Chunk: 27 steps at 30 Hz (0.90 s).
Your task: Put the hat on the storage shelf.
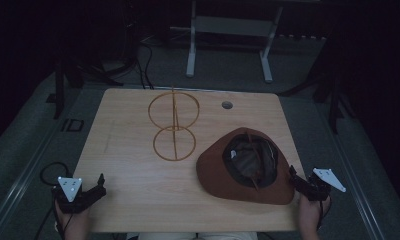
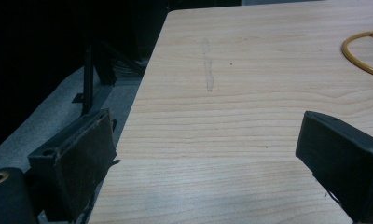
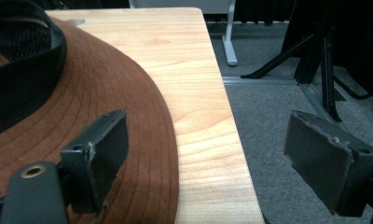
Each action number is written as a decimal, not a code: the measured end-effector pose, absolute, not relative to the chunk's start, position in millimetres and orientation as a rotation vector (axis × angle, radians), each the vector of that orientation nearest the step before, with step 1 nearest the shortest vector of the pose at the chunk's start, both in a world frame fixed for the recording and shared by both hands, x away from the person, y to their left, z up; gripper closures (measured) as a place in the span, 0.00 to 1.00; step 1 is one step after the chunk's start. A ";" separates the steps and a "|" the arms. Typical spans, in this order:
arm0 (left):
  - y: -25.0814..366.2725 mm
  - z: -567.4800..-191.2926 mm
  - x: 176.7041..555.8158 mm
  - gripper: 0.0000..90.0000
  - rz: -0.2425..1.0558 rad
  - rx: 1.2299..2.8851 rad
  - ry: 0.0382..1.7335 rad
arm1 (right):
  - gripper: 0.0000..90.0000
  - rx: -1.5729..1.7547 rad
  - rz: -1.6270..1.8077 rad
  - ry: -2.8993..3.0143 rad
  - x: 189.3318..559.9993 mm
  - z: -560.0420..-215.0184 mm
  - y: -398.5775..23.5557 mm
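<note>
Wooden table [image 1: 138,165] under dim light, grey carpet around it. Wire hat stand [image 1: 173,123] of golden metal near the far middle of the table: two hoops joined by a thin rod, larger hoop farther away, smaller hoop nearer. Part of one hoop [image 2: 362,55] at the upper right edge of the left gripper view. Small round grommet hole [image 1: 227,105] near the far edge, to the right of the stand. White desk frame [image 1: 228,35] on the floor beyond the table. Dark stand legs on the floor to both sides.

Brown brimmed hat [image 1: 245,167] lying crown-down on the right half of the table, dark lining facing up, brim reaching close to the right and near edges. Well apart from the wire stand's small hoop, nothing between them.

Left gripper [image 1: 99,187] at the near left corner, held by a hand [image 1: 73,222], jaws spread wide, nothing between them; bare wood ahead, one jaw out past the table's left edge.

Right gripper [image 1: 294,177] at the near right edge, held by a hand [image 1: 313,212], jaws spread wide and empty. Left jaw over the hat brim [image 3: 105,93]; contact with the brim not determinable. Right jaw out over the carpet beyond the table edge.
</note>
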State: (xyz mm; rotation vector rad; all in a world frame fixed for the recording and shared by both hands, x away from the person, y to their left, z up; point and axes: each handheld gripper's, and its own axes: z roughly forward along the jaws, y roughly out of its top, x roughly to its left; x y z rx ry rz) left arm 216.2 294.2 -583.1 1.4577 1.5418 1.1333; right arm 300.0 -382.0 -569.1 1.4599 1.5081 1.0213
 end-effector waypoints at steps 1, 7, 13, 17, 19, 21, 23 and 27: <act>295.1 -583.1 216.1 0.06 1.120 1.455 1.545 | 0.16 1.460 1.016 1.513 300.1 -569.1 -381.5; 294.4 -583.0 216.1 0.07 1.117 1.461 1.547 | 0.16 1.473 1.018 1.535 301.1 -569.0 -381.7; 291.8 -583.0 217.1 0.07 1.132 1.493 1.538 | 0.16 1.471 1.030 1.567 301.7 -568.3 -381.2; 290.0 -583.3 217.1 0.07 1.143 1.505 1.527 | 0.16 1.513 1.063 1.620 303.6 -559.9 -378.8; 288.8 -583.4 218.2 0.07 1.155 1.539 1.555 | 0.16 1.508 1.093 1.660 305.5 -552.1 -376.3; 288.5 -583.5 218.5 0.07 1.158 1.551 1.557 | 0.16 1.495 1.096 1.704 308.3 -543.9 -372.0; 288.2 -583.5 218.2 0.07 1.160 1.552 1.549 | 0.16 1.483 1.106 1.738 311.5 -537.7 -368.1; 289.7 -583.4 217.7 0.07 1.160 1.532 1.535 | 0.16 1.462 1.107 1.780 318.5 -527.2 -362.2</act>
